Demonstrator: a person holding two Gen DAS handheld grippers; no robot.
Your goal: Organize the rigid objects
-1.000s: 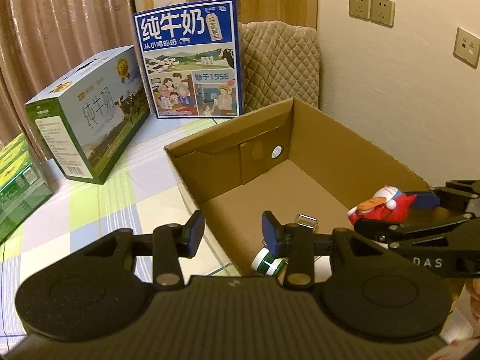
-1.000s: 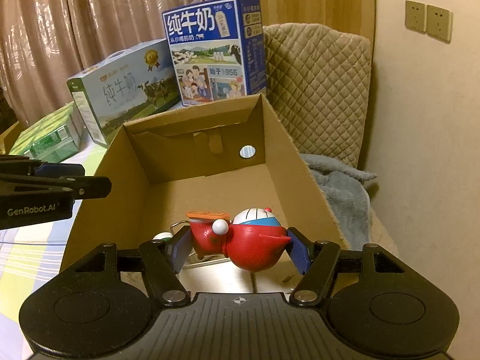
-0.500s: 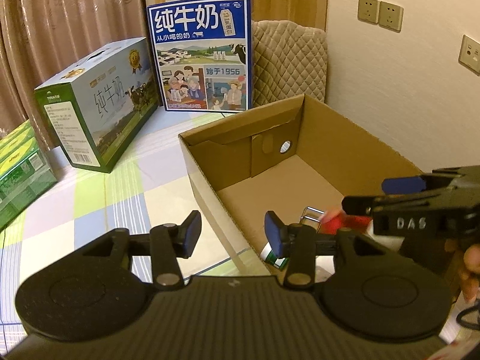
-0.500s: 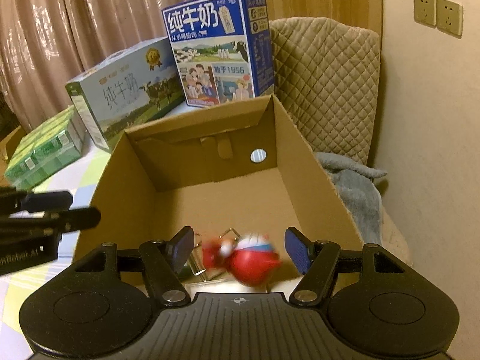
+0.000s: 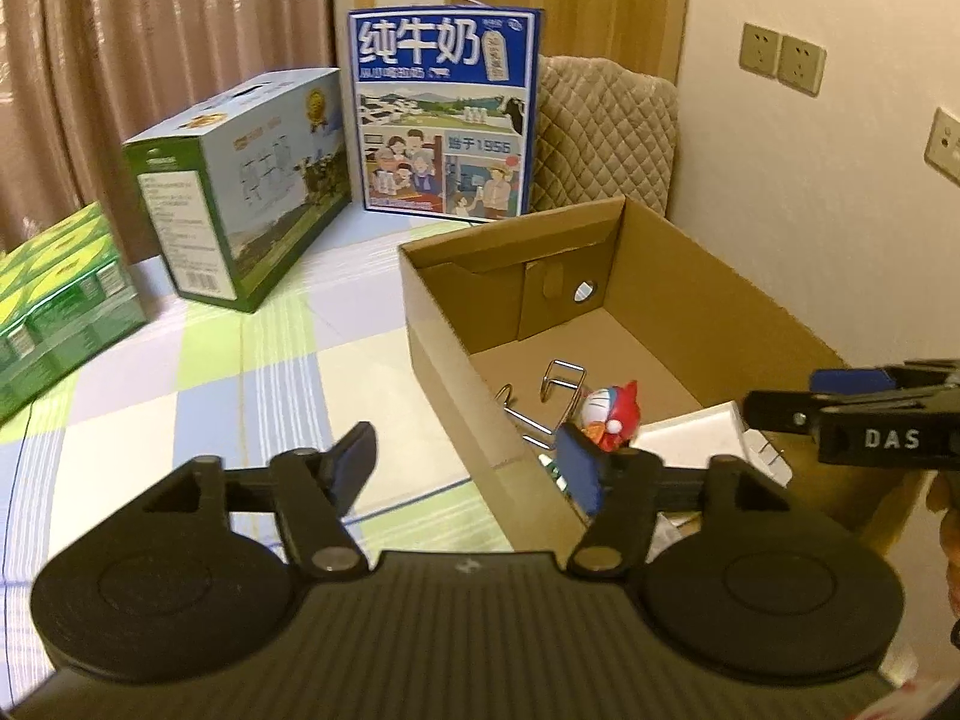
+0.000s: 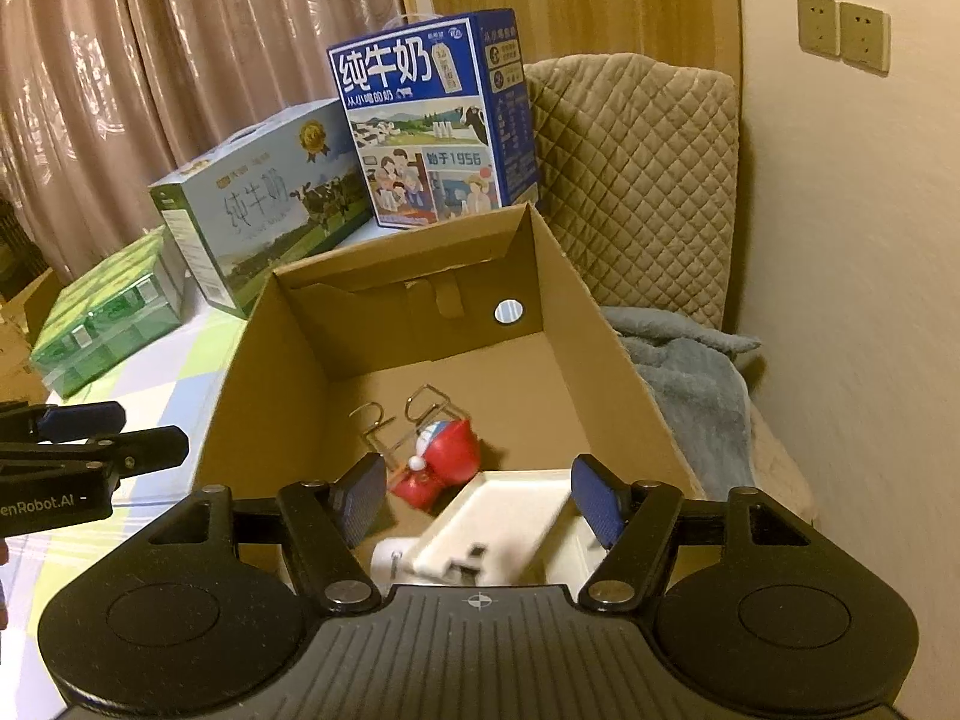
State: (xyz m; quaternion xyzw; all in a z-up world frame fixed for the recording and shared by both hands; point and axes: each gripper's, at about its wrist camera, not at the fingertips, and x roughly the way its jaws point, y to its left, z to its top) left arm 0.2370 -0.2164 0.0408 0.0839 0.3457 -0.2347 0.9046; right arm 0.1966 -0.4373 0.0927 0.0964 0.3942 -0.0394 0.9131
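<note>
Released the red toy figure (image 6: 447,456) from the right tongs (image 6: 477,495), having held it clamped above the cardboard box (image 6: 396,264) a second earlier. Found it afterwards lying tipped on the box floor, close by the bent wire rack (image 6: 384,426) (touching or not, could not tell) and just beyond a white plastic piece (image 6: 498,522) at the near end. Saw the right tongs apart and widening slightly, with nothing pressed between the pads and only the white piece showing below the gap. Spread the left tongs (image 5: 465,459) as well, from nearly together to well apart and opening further, gripping nothing, poised over the near left corner of the box. Judged this placement done: one more rigid thing inside the box, both tongs free for another pick. Could not tell from these views what remained outside to be gathered.
</note>
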